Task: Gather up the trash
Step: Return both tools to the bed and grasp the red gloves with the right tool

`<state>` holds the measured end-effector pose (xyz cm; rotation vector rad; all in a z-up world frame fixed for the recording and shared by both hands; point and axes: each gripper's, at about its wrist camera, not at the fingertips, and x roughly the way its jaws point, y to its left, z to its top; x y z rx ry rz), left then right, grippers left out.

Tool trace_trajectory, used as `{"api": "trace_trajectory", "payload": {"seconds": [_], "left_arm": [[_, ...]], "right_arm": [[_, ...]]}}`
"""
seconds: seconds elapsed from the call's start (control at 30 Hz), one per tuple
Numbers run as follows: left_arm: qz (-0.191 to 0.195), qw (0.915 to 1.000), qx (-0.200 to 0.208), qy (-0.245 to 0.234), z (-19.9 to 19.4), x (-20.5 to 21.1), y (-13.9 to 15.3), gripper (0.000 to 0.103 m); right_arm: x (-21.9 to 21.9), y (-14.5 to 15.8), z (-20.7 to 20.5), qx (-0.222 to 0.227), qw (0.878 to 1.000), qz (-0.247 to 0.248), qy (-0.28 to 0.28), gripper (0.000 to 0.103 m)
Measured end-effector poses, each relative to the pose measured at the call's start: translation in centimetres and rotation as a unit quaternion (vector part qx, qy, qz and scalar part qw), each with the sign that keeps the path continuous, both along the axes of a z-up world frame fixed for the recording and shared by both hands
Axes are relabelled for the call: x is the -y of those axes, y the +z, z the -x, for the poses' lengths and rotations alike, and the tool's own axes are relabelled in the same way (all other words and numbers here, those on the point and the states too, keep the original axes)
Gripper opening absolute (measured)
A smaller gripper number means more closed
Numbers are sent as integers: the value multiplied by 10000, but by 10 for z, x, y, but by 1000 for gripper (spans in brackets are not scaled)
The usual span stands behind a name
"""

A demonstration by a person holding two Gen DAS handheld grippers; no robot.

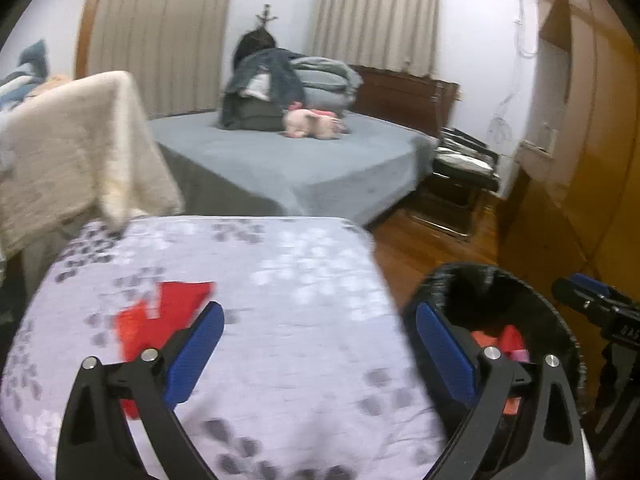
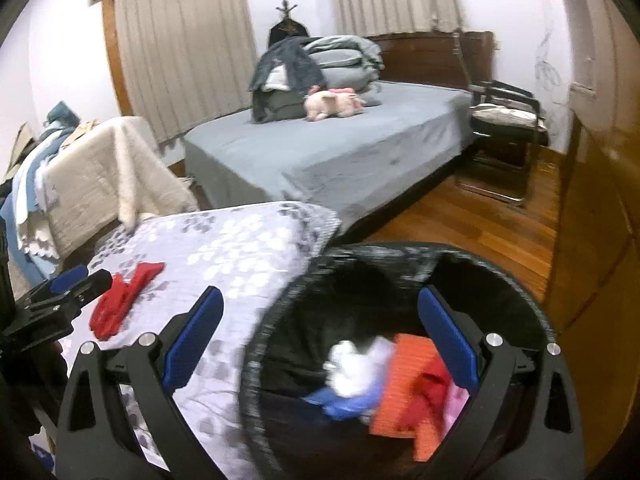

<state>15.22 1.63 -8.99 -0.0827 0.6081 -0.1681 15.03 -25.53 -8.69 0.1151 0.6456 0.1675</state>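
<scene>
A red piece of trash (image 1: pixel 160 316) lies on the patterned grey cloth surface (image 1: pixel 280 280); it also shows in the right wrist view (image 2: pixel 120 300). My left gripper (image 1: pixel 316 344) is open and empty, its left finger just right of the red piece. A black mesh bin (image 2: pixel 400 280) stands beside the surface; it holds white, blue, orange, red and pink scraps (image 2: pixel 384 380). My right gripper (image 2: pixel 320 340) is open and empty above the bin's near rim. The bin shows in the left wrist view (image 1: pixel 500 292) too.
A bed with a grey sheet (image 2: pixel 340 148) carries folded bedding and a pink plush toy (image 2: pixel 332 106). A cream blanket (image 2: pixel 100 168) drapes over furniture on the left. A black chair (image 2: pixel 508 120) and wooden cupboards (image 2: pixel 592 220) stand to the right, on wood floor.
</scene>
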Motion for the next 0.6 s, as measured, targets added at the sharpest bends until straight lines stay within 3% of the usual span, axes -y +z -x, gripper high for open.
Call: {"api": "trace_trajectory", "payload": {"seconds": [0.6], "left_arm": [[-203, 9916, -148, 1271, 26, -135, -23, 95]], "right_arm": [[-142, -22, -44, -155, 9953, 171, 939, 95]]}}
